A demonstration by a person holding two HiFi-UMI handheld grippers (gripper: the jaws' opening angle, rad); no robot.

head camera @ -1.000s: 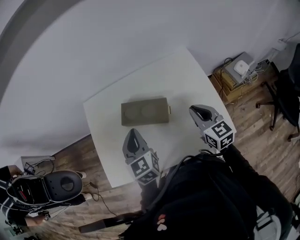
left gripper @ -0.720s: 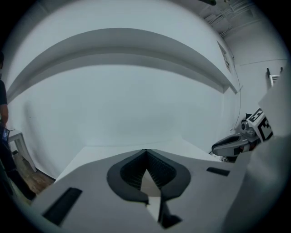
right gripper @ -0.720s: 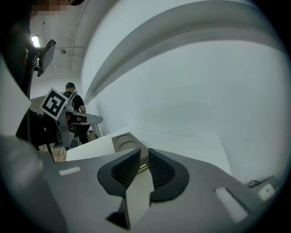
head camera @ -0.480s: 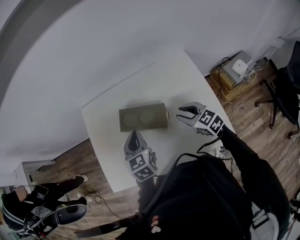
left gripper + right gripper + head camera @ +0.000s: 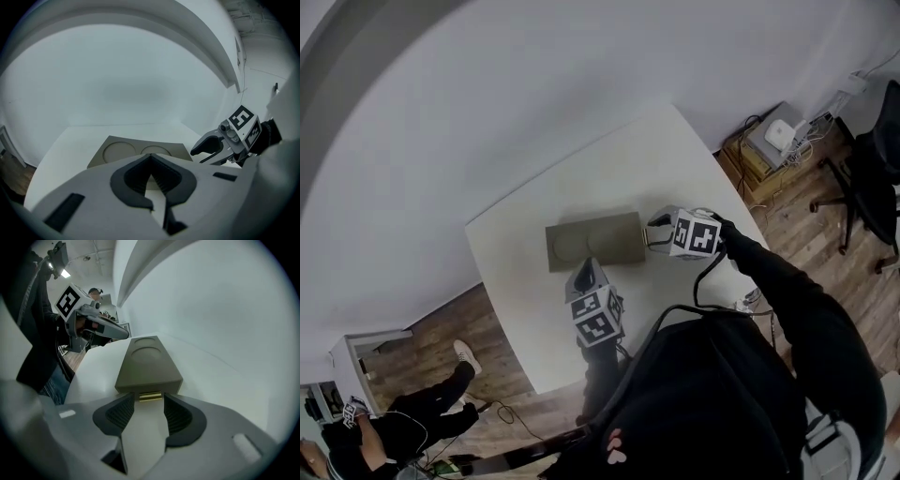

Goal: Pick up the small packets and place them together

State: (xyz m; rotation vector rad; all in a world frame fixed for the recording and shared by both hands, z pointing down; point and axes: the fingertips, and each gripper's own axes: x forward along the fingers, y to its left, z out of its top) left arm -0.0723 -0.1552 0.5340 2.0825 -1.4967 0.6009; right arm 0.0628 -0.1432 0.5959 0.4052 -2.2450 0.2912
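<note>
While your left tongs (image 5: pixel 150 157) are pressed together, your right tongs (image 5: pixel 149 402), just spread, gape at the brass clasp (image 5: pixel 150 396) of the grey box (image 5: pixel 147 359), pinching nothing.

white table (image 5: pixel 520 309) on wooden floor (image 5: pixel 441 323); black office chair (image 5: pixel 867 187) far right; white device (image 5: pixel 783 134) with cables atop stacked boxes (image 5: pixel 757 171); bystander's leg (image 5: pixel 431 417), pale shoe (image 5: pixel 467 356) lower left.

This looks like an office or small lab room. A white table (image 5: pixel 609 178) stands by a bare white wall (image 5: pixel 487 103) on wood-plank floor (image 5: pixel 431 337). Nearby are a black swivel chair (image 5: pixel 867 178) and a white device (image 5: pixel 782 134) on stacked boxes (image 5: pixel 759 167).
</note>
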